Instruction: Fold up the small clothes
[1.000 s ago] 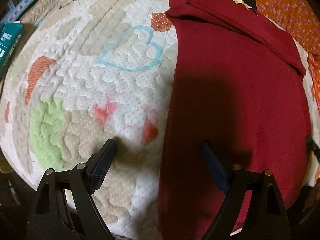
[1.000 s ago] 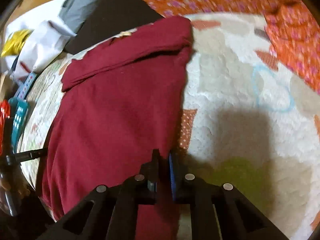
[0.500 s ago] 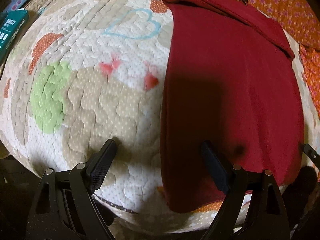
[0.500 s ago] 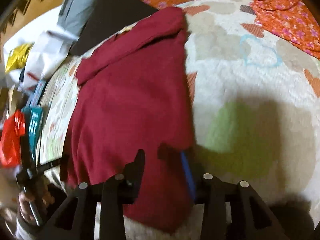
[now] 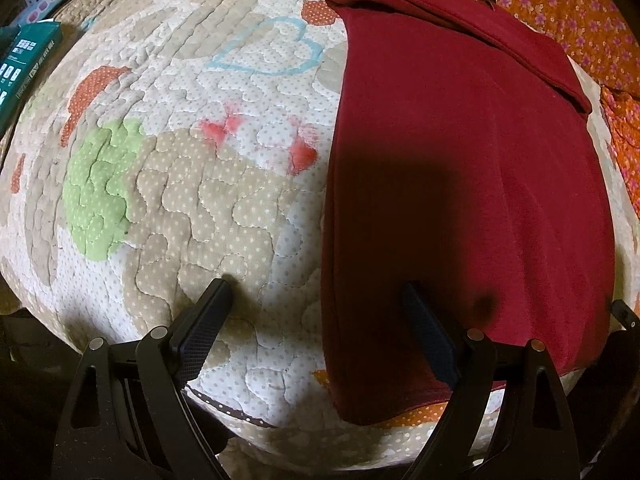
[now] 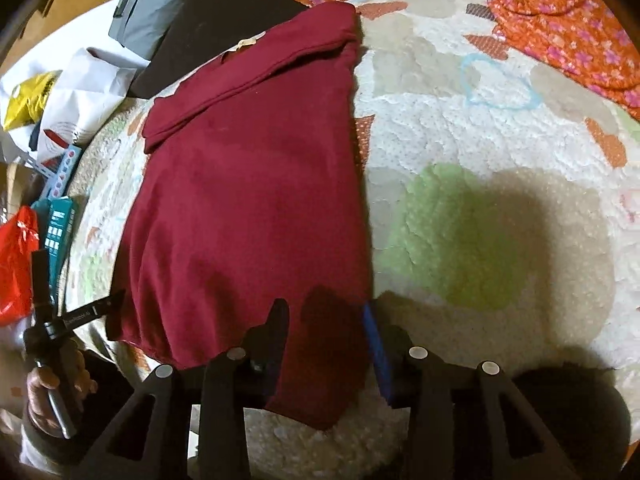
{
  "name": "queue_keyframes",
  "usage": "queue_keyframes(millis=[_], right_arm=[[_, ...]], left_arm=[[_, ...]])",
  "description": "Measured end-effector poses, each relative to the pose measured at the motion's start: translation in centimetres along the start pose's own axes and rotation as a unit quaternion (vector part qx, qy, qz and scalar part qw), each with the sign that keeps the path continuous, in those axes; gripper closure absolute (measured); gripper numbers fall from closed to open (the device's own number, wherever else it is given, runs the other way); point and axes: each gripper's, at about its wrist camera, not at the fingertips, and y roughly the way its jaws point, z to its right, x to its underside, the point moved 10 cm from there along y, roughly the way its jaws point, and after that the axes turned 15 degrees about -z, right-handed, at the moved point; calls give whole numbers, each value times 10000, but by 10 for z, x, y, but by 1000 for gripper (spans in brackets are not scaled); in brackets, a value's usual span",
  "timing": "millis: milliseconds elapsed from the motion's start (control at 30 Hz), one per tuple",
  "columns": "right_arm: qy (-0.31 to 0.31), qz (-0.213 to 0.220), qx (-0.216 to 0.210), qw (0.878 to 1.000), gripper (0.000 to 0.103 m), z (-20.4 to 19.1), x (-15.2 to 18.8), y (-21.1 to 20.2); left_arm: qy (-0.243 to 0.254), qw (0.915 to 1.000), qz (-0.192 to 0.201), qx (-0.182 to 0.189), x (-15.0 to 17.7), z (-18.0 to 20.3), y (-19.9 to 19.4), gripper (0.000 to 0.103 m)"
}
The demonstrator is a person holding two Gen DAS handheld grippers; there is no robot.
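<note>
A dark red garment [image 5: 460,168] lies folded lengthwise on a patterned quilt [image 5: 180,184], with a folded band across its far end. It also shows in the right wrist view [image 6: 248,200]. My left gripper [image 5: 316,300] is open over the garment's near left edge, one finger on the quilt side, one over the cloth. My right gripper [image 6: 326,320] is open, its fingers on either side of the garment's near right corner, above the cloth. The left gripper [image 6: 80,312] also shows at the garment's near left corner in the right wrist view.
Orange flowered fabric [image 5: 568,12] lies beyond the quilt at the far right. Teal boxes [image 5: 24,64] sit at the left edge. White bags, a grey item [image 6: 152,8] and a red bag [image 6: 16,264] lie off the quilt's far left in the right wrist view.
My right gripper opened from shut and let go of the garment's near edge. Both grippers drew back toward the near edge of the quilt.
</note>
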Motion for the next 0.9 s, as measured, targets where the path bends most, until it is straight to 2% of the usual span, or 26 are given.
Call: queue_keyframes(millis=[267, 500, 667, 900], right_arm=[[118, -230, -152, 9996, 63, 3, 14, 13], [86, -340, -352, 9988, 61, -2, 25, 18], [50, -355, -415, 9985, 57, -7, 29, 21], [270, -266, -634, 9973, 56, -7, 29, 22]], left_arm=[[-22, 9999, -106, 29, 3, -3, -2, 14], [38, 9994, -262, 201, 27, 0, -1, 14], [98, 9993, -310, 199, 35, 2, 2, 9], [156, 9992, -317, 212, 35, 6, 1, 11]])
